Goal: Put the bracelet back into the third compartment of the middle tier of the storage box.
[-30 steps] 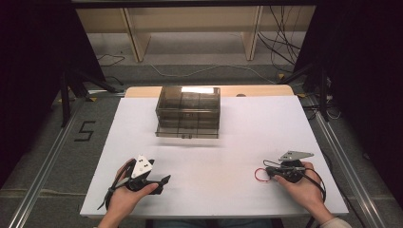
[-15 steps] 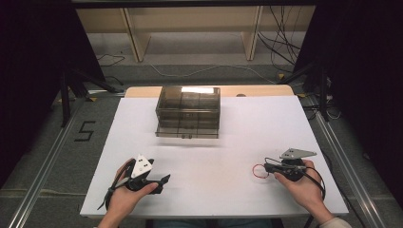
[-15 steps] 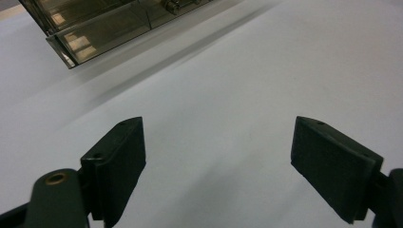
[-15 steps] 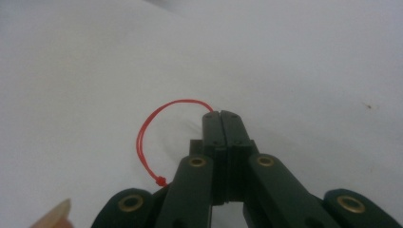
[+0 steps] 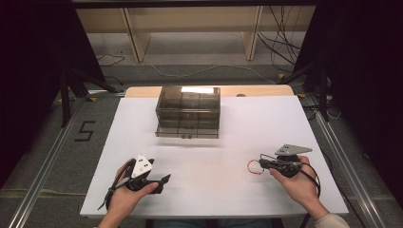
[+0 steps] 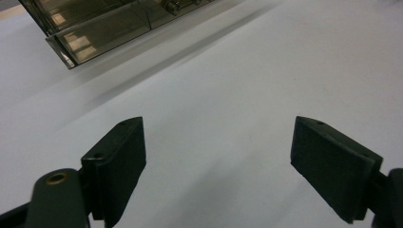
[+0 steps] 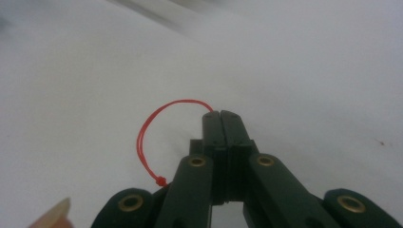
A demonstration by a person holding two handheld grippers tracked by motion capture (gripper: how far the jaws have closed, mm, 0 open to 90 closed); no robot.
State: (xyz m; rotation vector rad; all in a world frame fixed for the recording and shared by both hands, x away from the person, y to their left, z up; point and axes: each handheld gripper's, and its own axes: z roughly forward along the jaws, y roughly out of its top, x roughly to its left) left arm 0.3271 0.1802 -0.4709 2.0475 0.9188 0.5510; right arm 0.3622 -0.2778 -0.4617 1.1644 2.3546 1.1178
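A thin red string loop [image 5: 254, 167] with a small knot hangs from the tips of my right gripper [image 5: 262, 164] at the table's right front. In the right gripper view the jaws are pressed together [image 7: 222, 115], and the red string loop [image 7: 145, 135] curls out to the left from between their tips. My left gripper [image 5: 163, 179] rests low over the white table at the left front. Its jaws stand wide apart [image 6: 218, 127] with nothing between them.
A smoky clear drawer box [image 5: 188, 111] stands at the middle back of the white table [image 5: 237, 128]; its lower corner shows as the drawer box [image 6: 95, 28] in the left gripper view. Cables and wooden shelf legs lie on the floor beyond.
My right gripper and the red loop have edged slightly to the left and away from the front edge. The left hand has stayed where it was.
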